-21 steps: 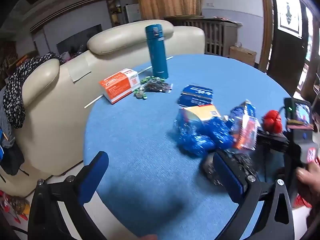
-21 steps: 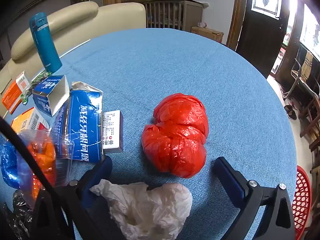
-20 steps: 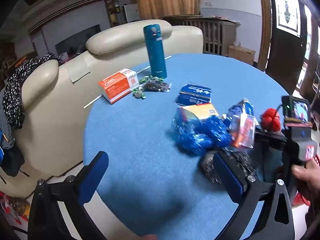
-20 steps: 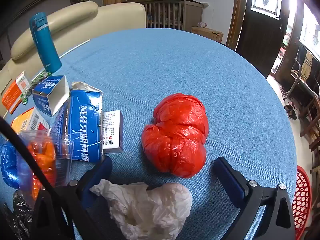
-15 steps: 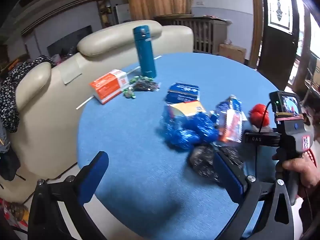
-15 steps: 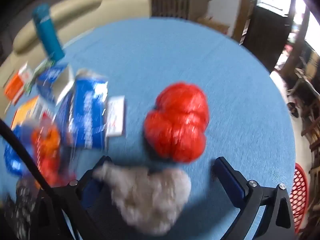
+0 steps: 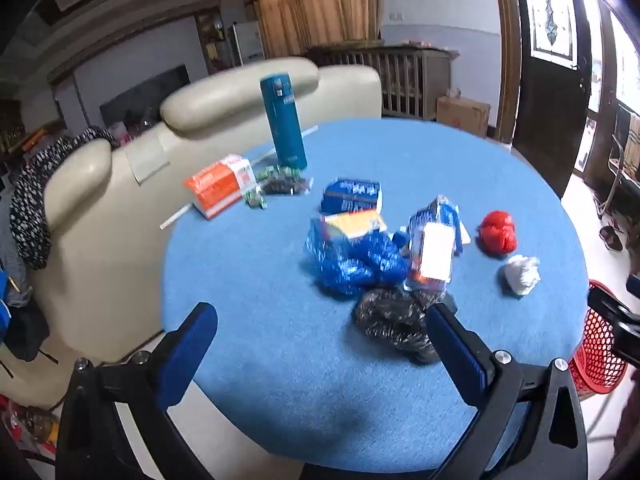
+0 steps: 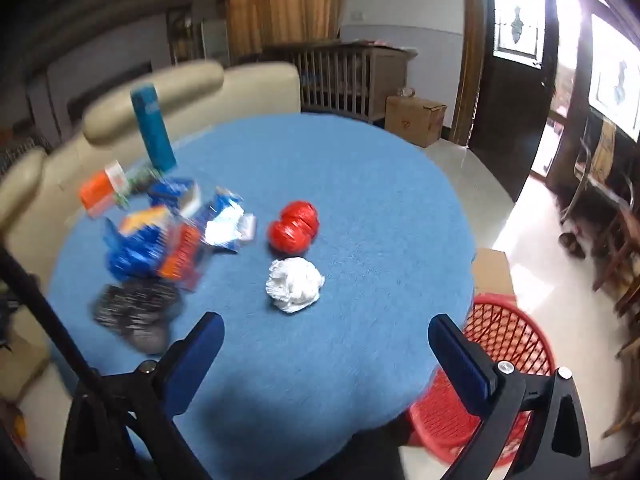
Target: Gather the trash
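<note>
Trash lies on a round blue table [image 7: 248,280]: a crumpled white wad [image 8: 295,283] [image 7: 521,274], a red bag ball [image 8: 293,226] [image 7: 497,233], a blue plastic bag [image 7: 352,260], a black crumpled bag [image 7: 394,322], and blue and orange wrappers [image 7: 434,246]. My left gripper [image 7: 320,344] is open and empty above the near table edge, short of the black bag. My right gripper [image 8: 326,348] is open and empty, held back from the white wad, above the near table edge.
A red mesh basket [image 8: 496,344] [image 7: 596,352] stands on the floor by the table's near right edge. A teal flask [image 7: 283,120], an orange box [image 7: 218,184] and a blue box [image 7: 352,196] sit further back. A cream sofa [image 7: 120,184] stands behind on the left.
Both grippers have pulled back and up from the table. The right one has withdrawn from around the white wad and red ball, and the red basket has come into view.
</note>
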Tool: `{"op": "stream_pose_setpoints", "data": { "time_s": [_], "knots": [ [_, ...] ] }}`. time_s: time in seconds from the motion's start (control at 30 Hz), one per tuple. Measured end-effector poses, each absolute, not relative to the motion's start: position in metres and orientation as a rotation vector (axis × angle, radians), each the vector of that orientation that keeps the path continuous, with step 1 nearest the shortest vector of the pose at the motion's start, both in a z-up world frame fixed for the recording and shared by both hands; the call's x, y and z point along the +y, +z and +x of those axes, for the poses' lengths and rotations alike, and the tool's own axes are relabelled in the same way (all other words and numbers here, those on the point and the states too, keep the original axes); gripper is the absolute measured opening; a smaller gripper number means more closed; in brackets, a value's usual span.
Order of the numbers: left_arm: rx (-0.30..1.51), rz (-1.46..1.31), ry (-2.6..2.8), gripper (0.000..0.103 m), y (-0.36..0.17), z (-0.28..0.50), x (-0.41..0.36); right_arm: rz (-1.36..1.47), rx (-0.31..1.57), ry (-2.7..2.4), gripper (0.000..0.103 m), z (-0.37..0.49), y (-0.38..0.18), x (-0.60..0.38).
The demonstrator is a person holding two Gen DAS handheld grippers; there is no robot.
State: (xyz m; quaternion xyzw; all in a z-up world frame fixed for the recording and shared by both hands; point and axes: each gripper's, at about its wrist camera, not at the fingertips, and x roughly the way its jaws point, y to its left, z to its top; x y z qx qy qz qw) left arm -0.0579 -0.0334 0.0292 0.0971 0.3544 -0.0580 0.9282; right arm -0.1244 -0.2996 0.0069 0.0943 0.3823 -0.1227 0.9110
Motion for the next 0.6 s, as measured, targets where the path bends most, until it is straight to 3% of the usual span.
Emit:
{"op": "stream_pose_setpoints", "data": {
  "time_s": [0.23, 0.6],
  "knots": [
    [0.642, 0.237, -0.1, 0.103, 0.049, -0.078, -0.038, 0.25, 0.718, -0.183, 0.103, -0.151, 0.038, -0.283],
    [0.648, 0.247, -0.104, 0.103, 0.043, -0.08, -0.039, 0.259, 0.703, -0.19, 0.103, -0.155, 0.039, -0.28]
  ]
}}
